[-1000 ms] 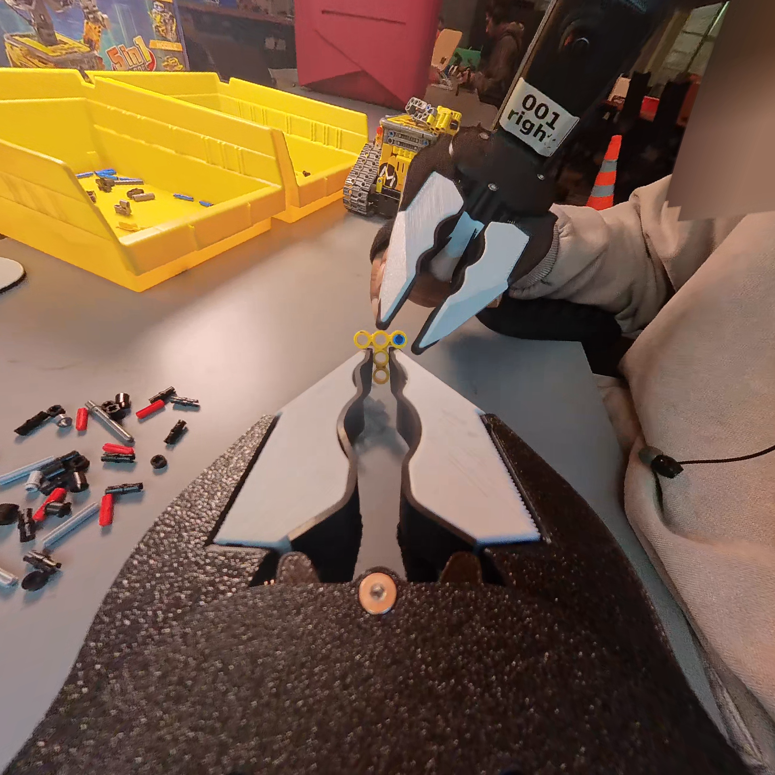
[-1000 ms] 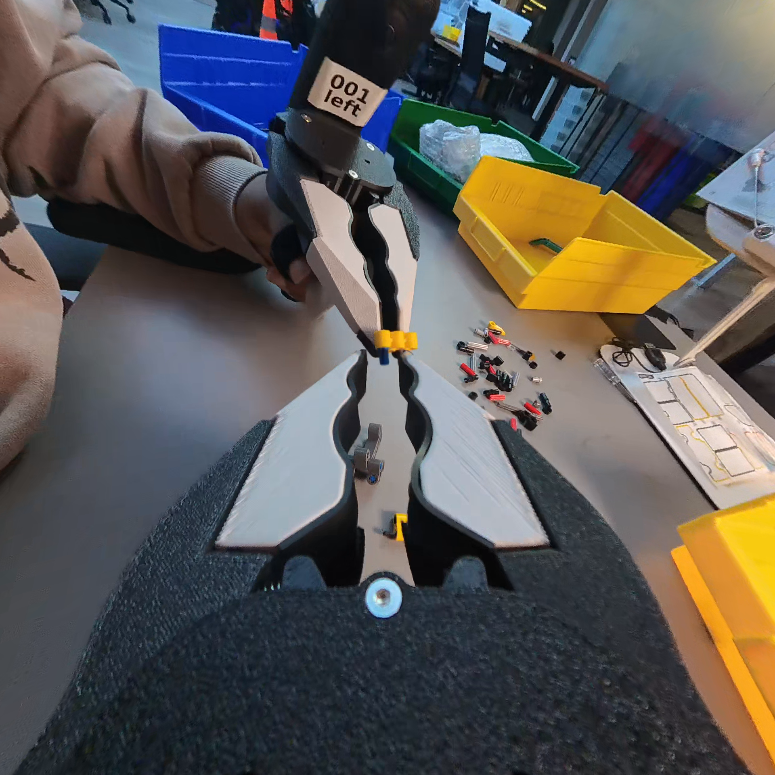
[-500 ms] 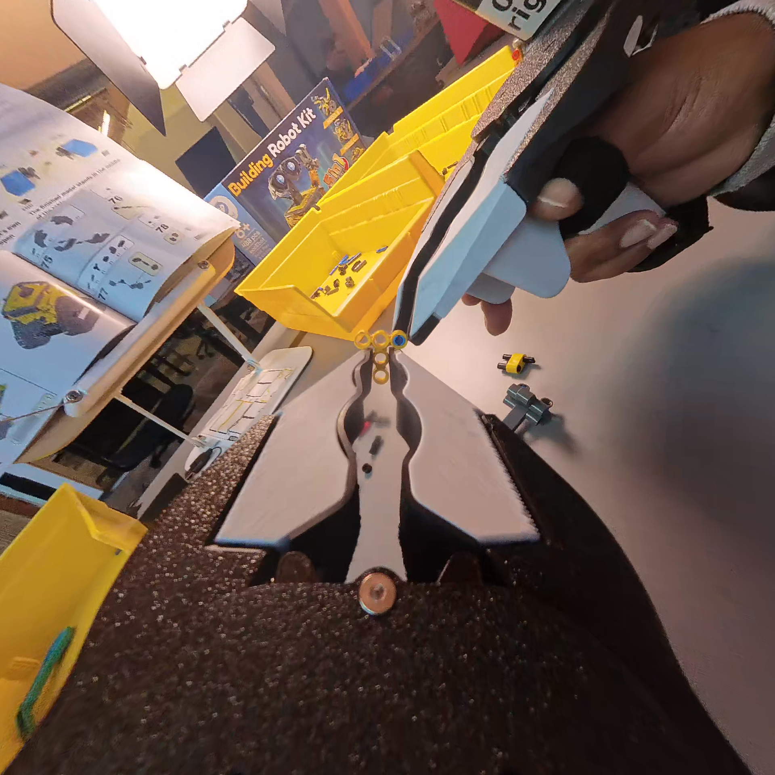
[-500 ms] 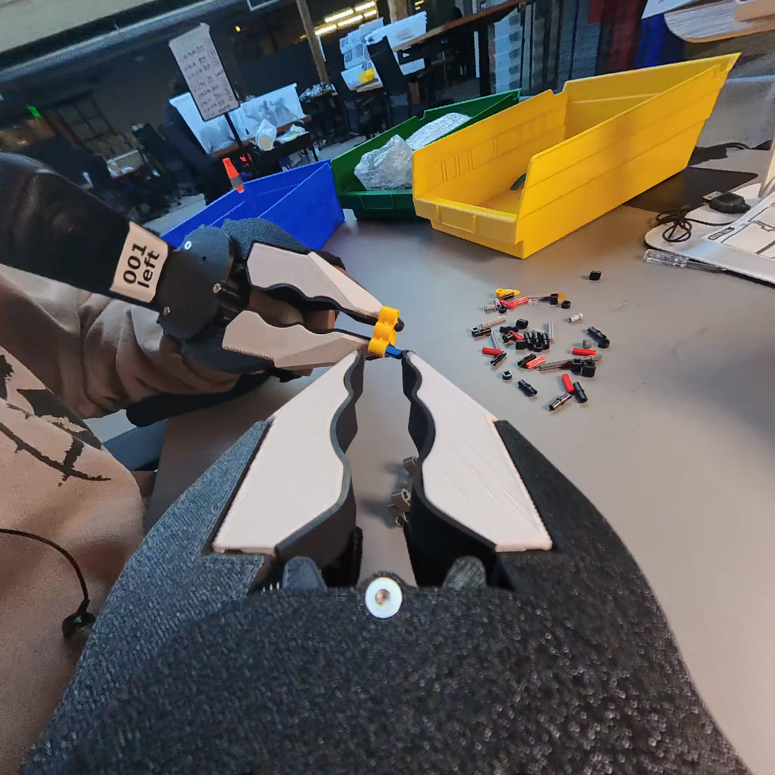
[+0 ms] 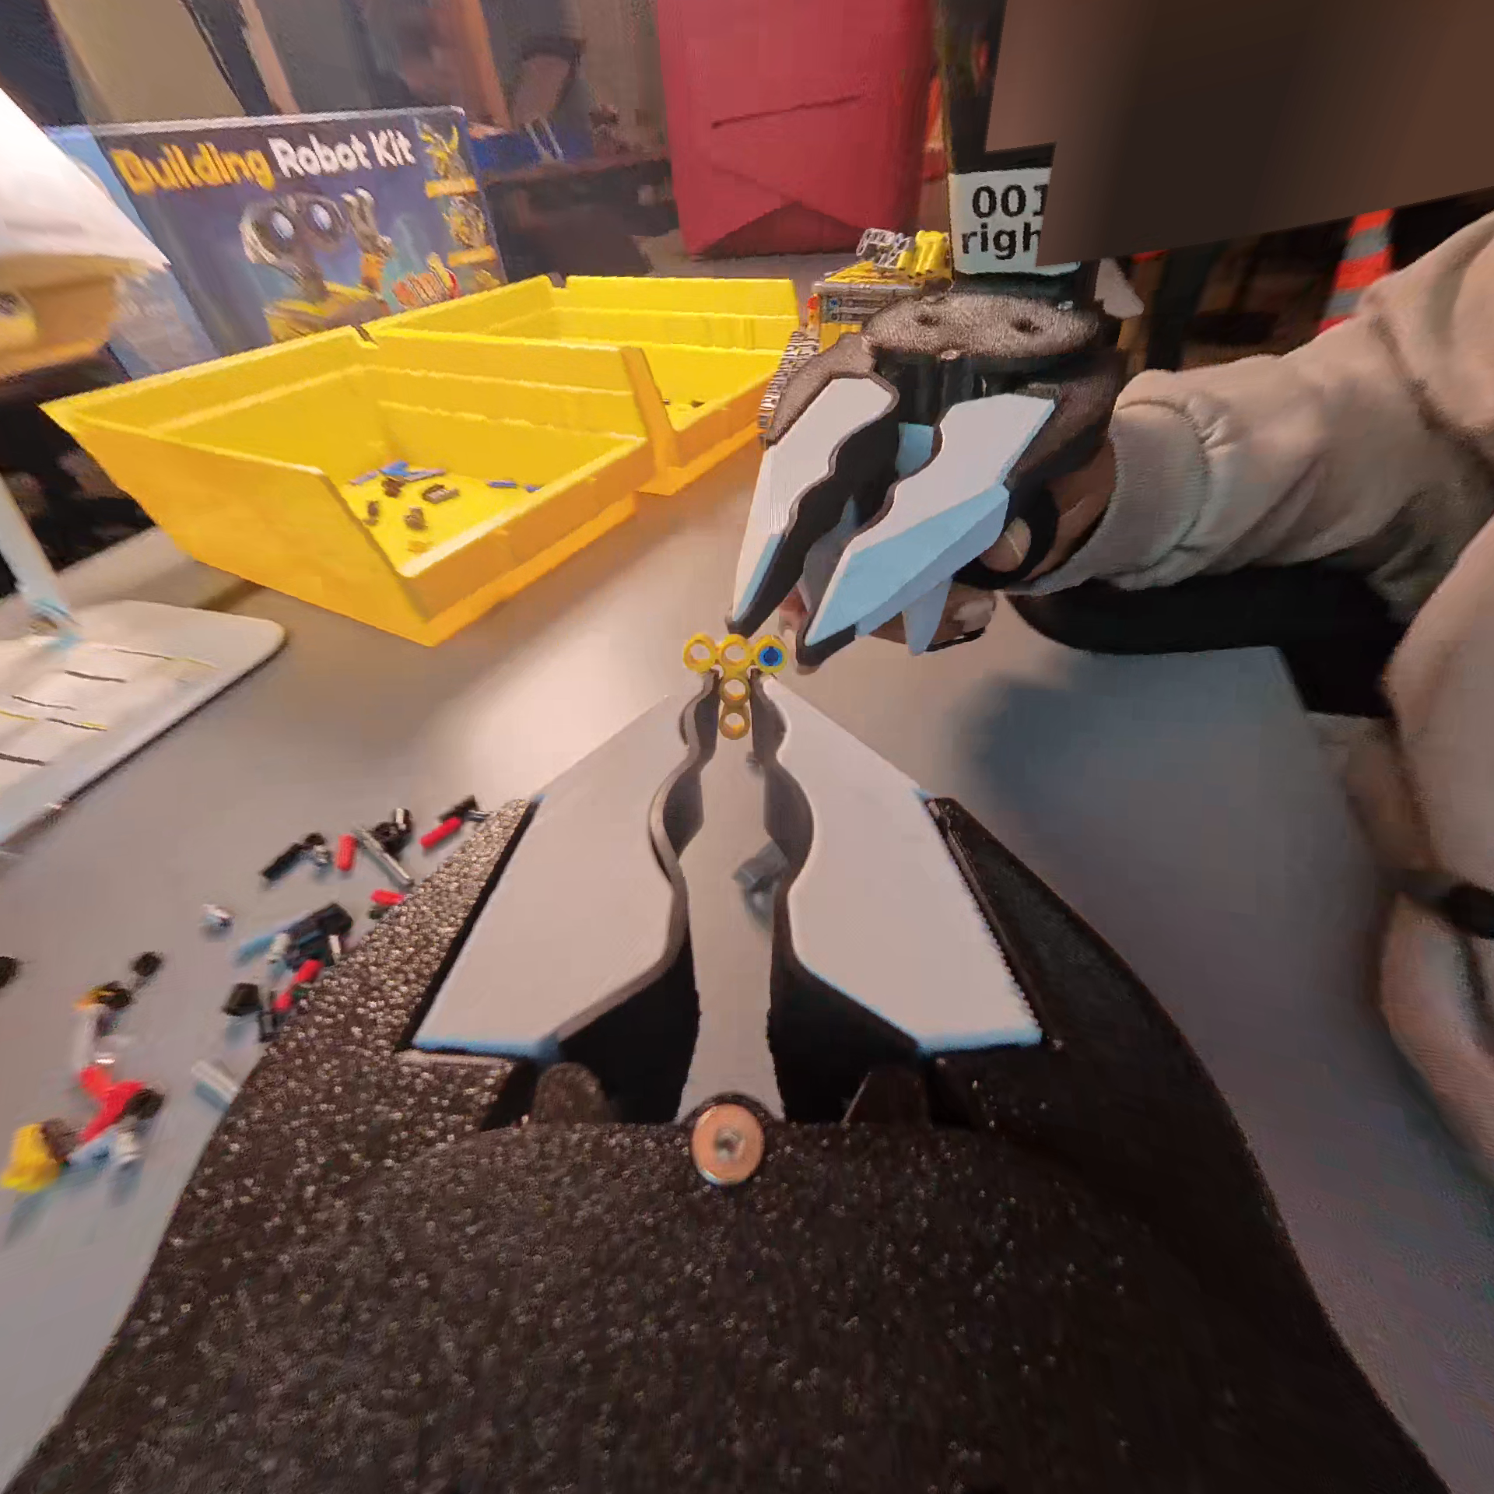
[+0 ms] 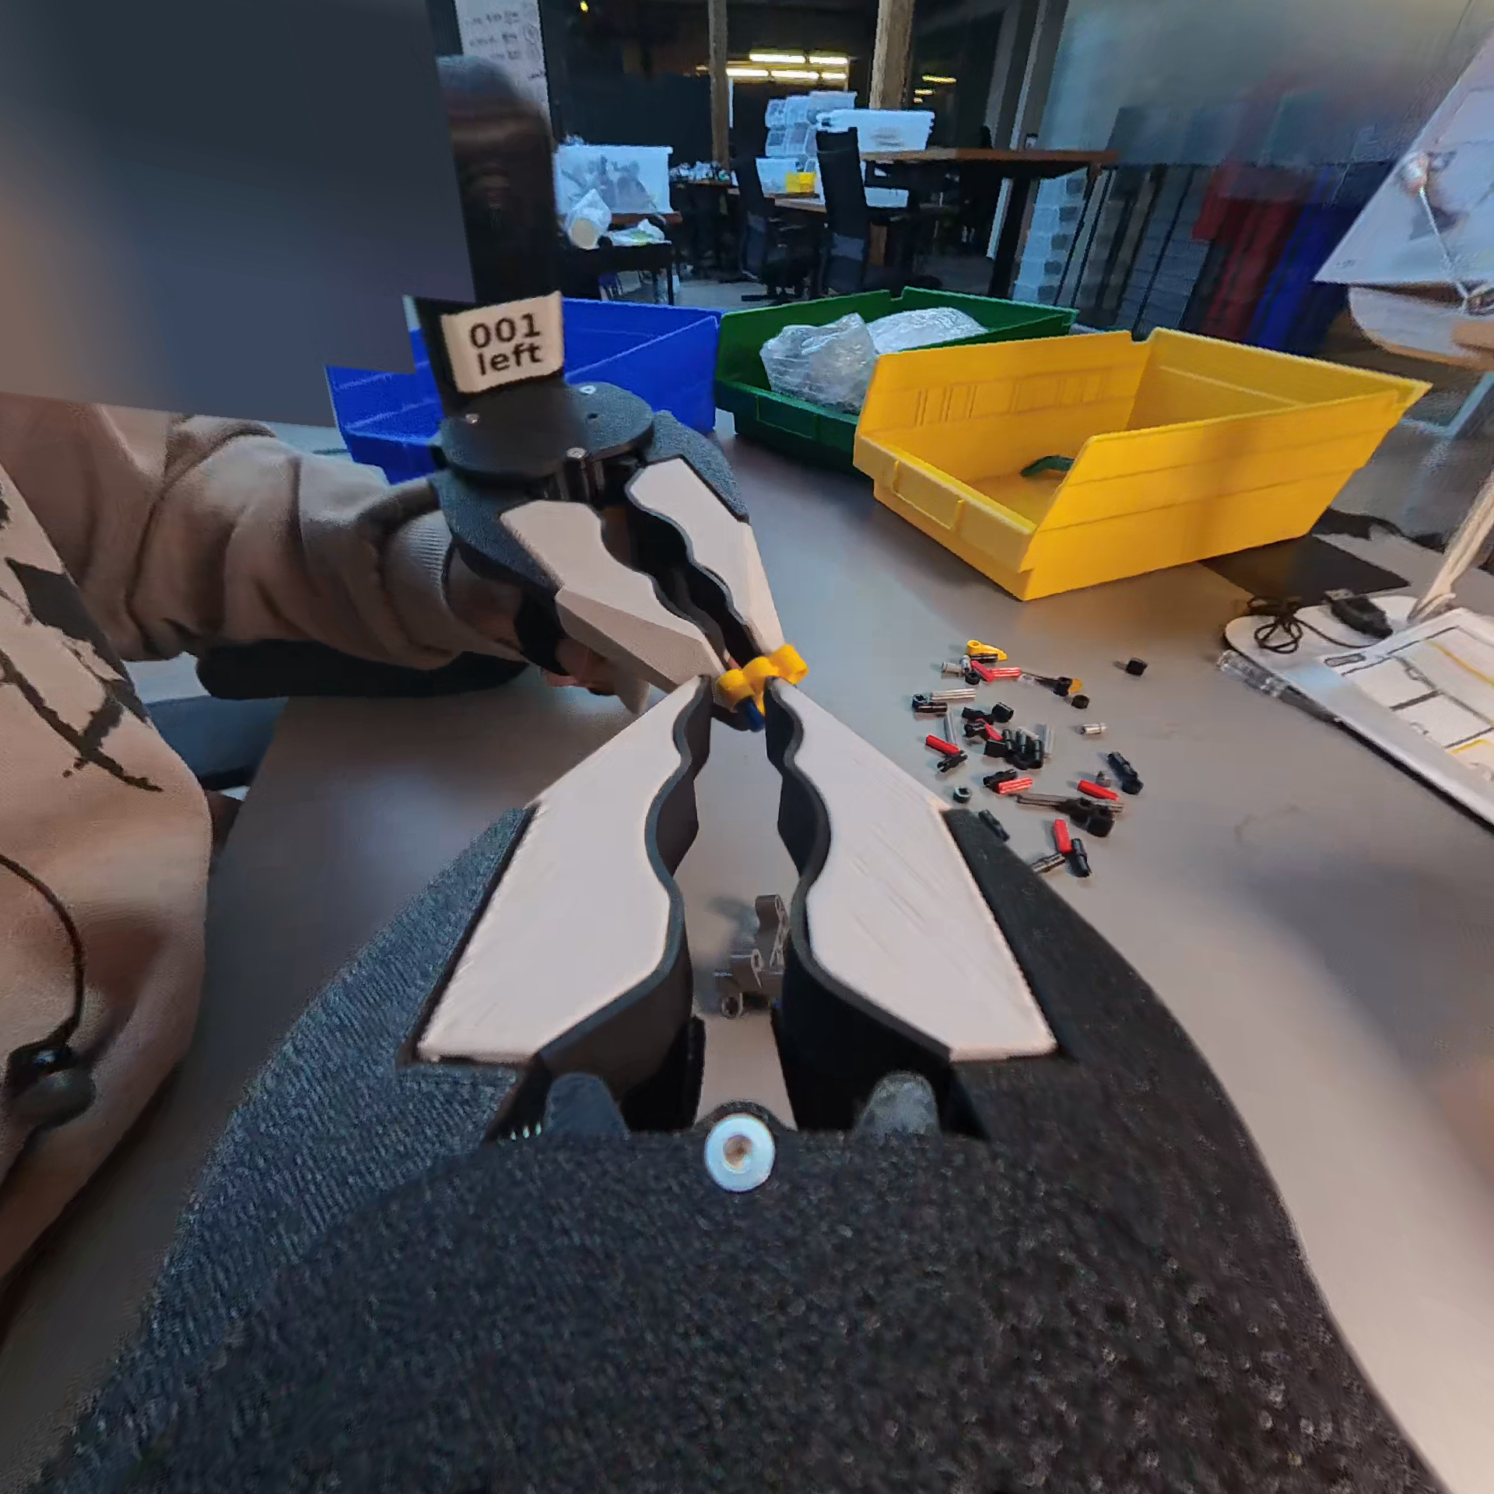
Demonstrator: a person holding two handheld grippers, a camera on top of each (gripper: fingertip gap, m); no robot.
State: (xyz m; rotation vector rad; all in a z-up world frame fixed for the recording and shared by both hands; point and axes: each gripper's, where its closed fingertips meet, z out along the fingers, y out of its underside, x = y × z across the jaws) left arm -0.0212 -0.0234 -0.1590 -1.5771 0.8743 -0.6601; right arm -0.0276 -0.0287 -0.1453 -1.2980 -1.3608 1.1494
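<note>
Left tongs (image 5: 734, 702) pinched tight on the stem of a yellow T-shaped piece (image 5: 734, 669) at frame centre, above the grey tabletop (image 5: 453, 728). Right tongs (image 6: 737, 697) parted slightly, tips flanking its blue pin (image 6: 750, 715). Loose small parts (image 6: 1020, 744) at right.

Yellow T-shaped piece (image 5: 734, 675) with blue pin (image 5: 772, 656), pinched above table.

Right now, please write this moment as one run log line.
left gripper: shut on yellow T-shaped piece | right gripper: open, tips around blue pin | loose parts: on table
</note>
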